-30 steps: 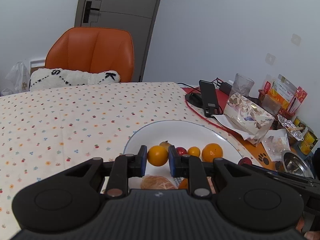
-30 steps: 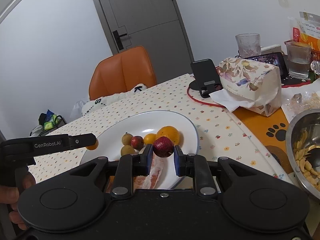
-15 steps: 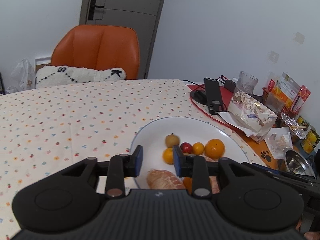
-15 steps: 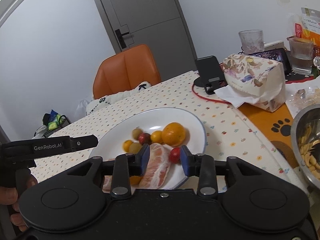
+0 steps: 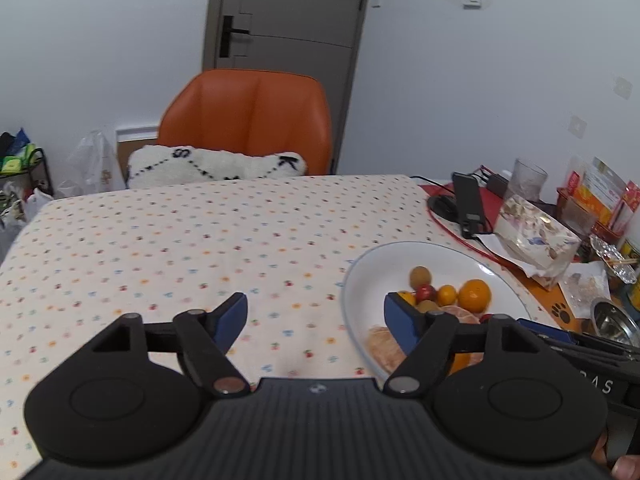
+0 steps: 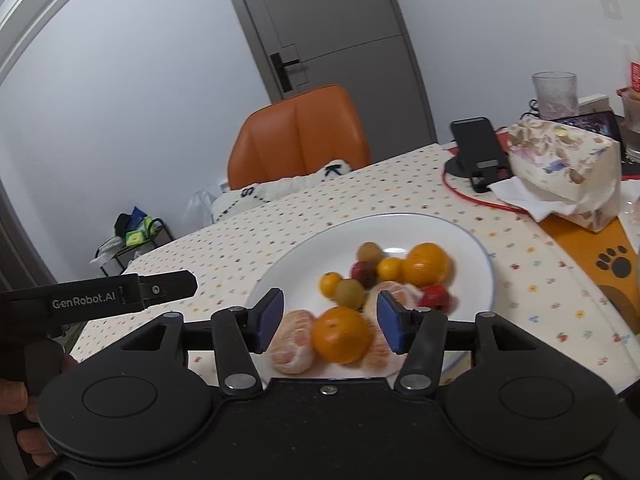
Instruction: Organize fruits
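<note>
The fruits (image 6: 384, 280) are clustered on the white plate (image 6: 476, 256), no long axis discernible. The left gripper (image 5: 316, 316) and right gripper (image 6: 330, 320) are held level, spread wide, empty.

Left gripper (image 5: 314, 316) jaws now wide, small orange (image 6: 330, 283) released onto plate (image 6: 476, 248) (right gripper (image 6: 329, 320) likewise emptied)
</note>
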### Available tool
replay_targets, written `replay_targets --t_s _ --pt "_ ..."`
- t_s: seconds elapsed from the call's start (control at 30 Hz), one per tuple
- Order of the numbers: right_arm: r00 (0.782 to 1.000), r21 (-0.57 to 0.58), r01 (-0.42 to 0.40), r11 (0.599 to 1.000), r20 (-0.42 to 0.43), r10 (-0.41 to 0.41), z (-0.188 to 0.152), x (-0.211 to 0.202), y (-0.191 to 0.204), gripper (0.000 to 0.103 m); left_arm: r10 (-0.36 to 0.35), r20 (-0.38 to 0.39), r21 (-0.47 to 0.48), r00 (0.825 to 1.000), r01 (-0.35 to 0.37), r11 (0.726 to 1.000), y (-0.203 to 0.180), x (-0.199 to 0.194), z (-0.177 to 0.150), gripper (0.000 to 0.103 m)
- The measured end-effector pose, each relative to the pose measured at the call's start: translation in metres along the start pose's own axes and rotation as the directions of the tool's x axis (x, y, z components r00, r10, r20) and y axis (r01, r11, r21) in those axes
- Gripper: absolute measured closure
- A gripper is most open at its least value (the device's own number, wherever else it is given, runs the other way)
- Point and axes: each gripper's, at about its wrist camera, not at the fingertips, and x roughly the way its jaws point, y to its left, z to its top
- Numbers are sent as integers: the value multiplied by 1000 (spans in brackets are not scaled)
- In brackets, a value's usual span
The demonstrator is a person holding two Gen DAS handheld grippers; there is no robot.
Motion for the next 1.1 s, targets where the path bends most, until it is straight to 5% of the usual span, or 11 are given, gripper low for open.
replay_targets --t_s 0.53,1.1 --pt "1000 -97 2 995 17 -1 -3 -12 48 12 67 18 -81 998 -66 995 42 -45 -12 14" --pt "999 -194 -14 981 38 22 -19 -59 97 0 93 48 -109 994 -88 990 70 -115 -32 6"
